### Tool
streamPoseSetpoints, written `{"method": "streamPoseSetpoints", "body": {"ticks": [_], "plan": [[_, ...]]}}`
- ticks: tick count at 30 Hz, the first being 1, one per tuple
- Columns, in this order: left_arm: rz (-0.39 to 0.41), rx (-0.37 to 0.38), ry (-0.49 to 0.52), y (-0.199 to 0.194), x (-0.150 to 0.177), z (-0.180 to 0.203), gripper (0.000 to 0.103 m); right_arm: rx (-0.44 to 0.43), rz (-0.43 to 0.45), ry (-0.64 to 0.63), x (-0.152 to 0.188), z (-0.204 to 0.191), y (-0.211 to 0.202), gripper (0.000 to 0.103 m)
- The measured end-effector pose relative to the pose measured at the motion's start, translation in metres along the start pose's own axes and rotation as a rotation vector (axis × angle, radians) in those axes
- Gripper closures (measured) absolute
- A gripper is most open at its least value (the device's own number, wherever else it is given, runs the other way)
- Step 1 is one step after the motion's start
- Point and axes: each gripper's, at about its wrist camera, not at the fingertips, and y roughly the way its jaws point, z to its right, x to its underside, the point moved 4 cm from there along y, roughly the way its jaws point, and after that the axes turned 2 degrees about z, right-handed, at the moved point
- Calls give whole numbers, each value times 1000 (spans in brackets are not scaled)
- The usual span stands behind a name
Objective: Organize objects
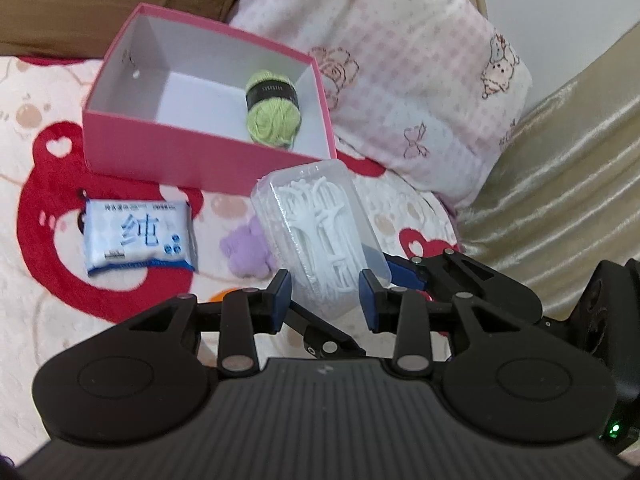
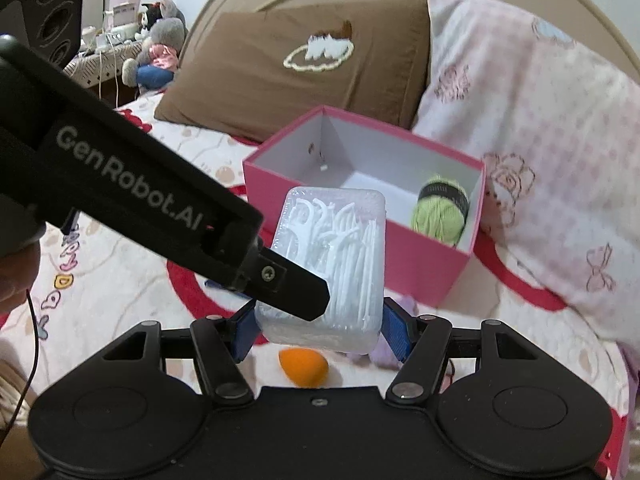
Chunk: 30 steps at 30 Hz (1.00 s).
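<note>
The right claw (image 2: 318, 330) pinches a clear case of floss picks (image 2: 334, 256) by its sides, lifted off the bed (image 2: 120, 280) just before the pink box (image 2: 416, 268). The left claw (image 1: 325, 294) flanks the case's near end; whether it presses is unclear. Next, the case must clear the rim and settle beside the green yarn (image 2: 440, 210).

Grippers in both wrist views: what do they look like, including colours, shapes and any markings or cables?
The left gripper and the right gripper are matte black, with rounded lobes, ribbed bodies, linkage bars on silver pivot pins, and blue pads on the fingers. In the right wrist view, the left gripper's side reads "GenRobot.AI" in white. A green light glows on the right unit. A thin dark cable hangs at the left edge.
</note>
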Motion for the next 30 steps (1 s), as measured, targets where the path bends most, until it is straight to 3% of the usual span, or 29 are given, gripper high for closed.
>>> {"method": "streamPoseSetpoints", "body": {"ticks": [14,18,25,30], "plan": [[29,-58,30,-8,-52,6,69,-19,63,-4,-44,4,16,35],[67,-66,78,-11,-61,14,69,-46,89,54,-49,13,20,35],[105,-47,92,-9,-80,14,69,-13,120,39,-65,17,22,35],[109,-73,110,1,-99,13,69,-4,126,56,-77,23,34,35]]}}
